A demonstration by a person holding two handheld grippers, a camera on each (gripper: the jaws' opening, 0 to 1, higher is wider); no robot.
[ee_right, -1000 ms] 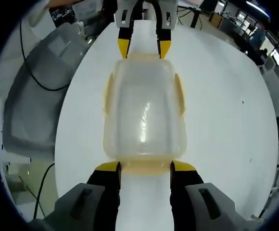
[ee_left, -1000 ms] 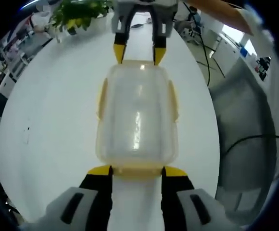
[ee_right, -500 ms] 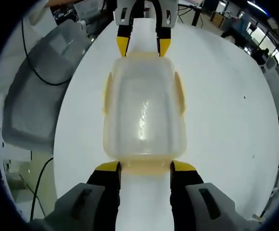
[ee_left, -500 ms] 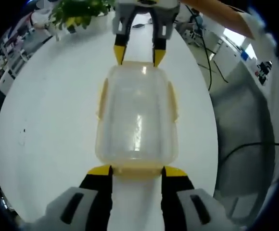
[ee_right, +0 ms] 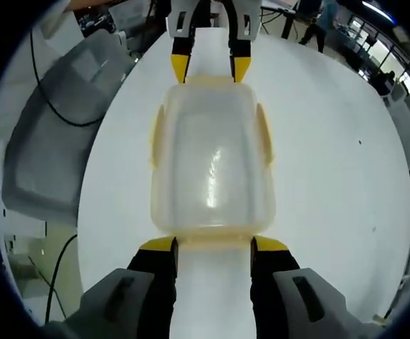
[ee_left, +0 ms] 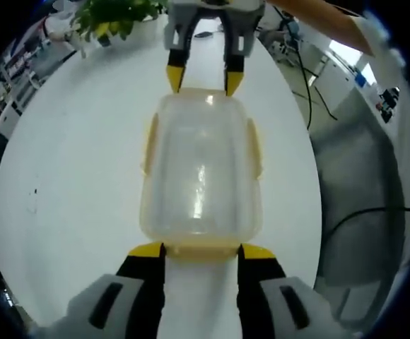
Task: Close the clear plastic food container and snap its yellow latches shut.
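The clear plastic food container (ee_left: 201, 173) lies lid-down-looking and lengthwise on the white table (ee_left: 71, 176), with yellow latches (ee_left: 148, 145) along its sides. My left gripper (ee_left: 201, 251) stands open at its near end, its yellow fingertips (ee_left: 146, 249) flanking the end latch (ee_left: 201, 247). At the far end my right gripper (ee_left: 203, 79) stands open, tips against the container's rim. In the right gripper view the same container (ee_right: 212, 169) lies between my right gripper (ee_right: 213, 245) and the left gripper (ee_right: 210, 68).
A green plant (ee_left: 113, 18) stands at the table's far edge. A grey padded object (ee_left: 360, 183) and a black cable (ee_left: 360, 208) lie off the table's side, seen also as the grey object (ee_right: 49, 141). An orange sleeve (ee_left: 318, 14) shows at the top.
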